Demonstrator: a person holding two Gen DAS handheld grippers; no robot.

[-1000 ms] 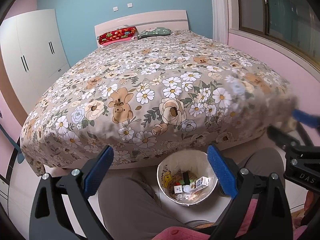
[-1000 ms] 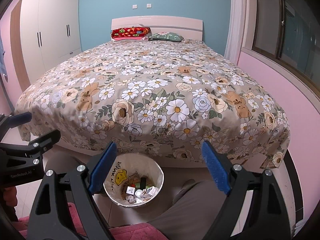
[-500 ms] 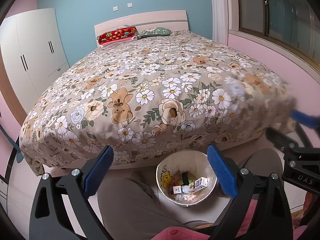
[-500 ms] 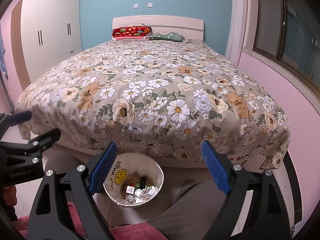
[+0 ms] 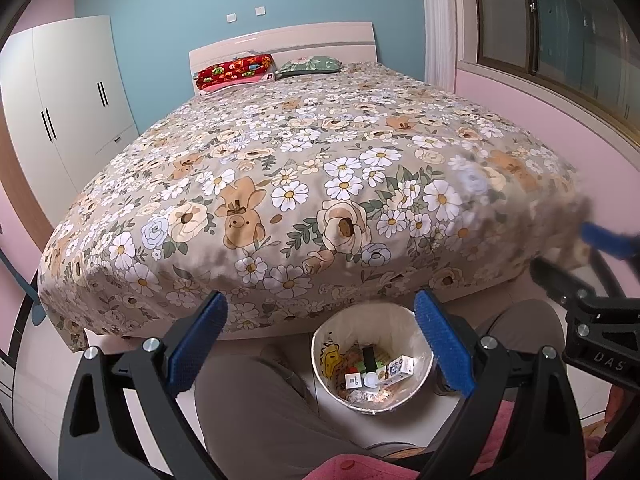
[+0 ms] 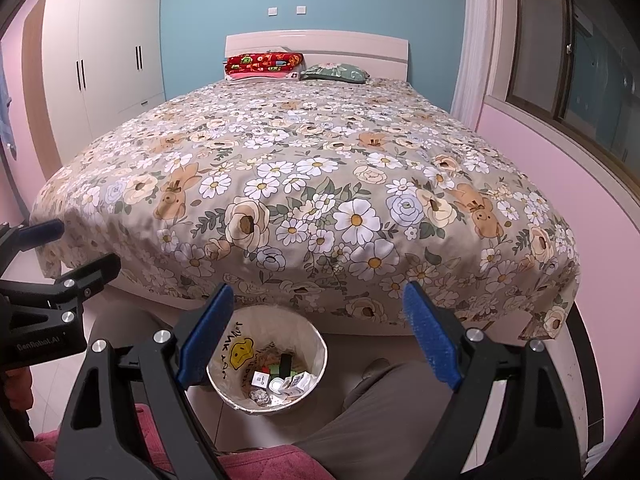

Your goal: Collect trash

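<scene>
A white-lined trash bin (image 5: 416,328) stands on the floor at the foot of the bed, between the person's knees; it also shows in the right wrist view (image 6: 316,344). It holds several pieces of trash (image 5: 376,370), among them small cartons and a black item (image 6: 285,363). My left gripper (image 5: 320,344) is open and empty above the bin. My right gripper (image 6: 316,340) is open and empty, also above the bin. Each gripper shows at the edge of the other's view. No trash shows on the bed.
A large bed with a floral cover (image 5: 304,184) fills the middle of both views. A red pillow (image 6: 262,62) and a green pillow (image 6: 334,72) lie at the headboard. A white wardrobe (image 6: 100,64) stands at the left. A pink wall with a window (image 6: 560,80) runs along the right.
Both grippers have drifted only slightly. Nothing was taken hold of or let go.
</scene>
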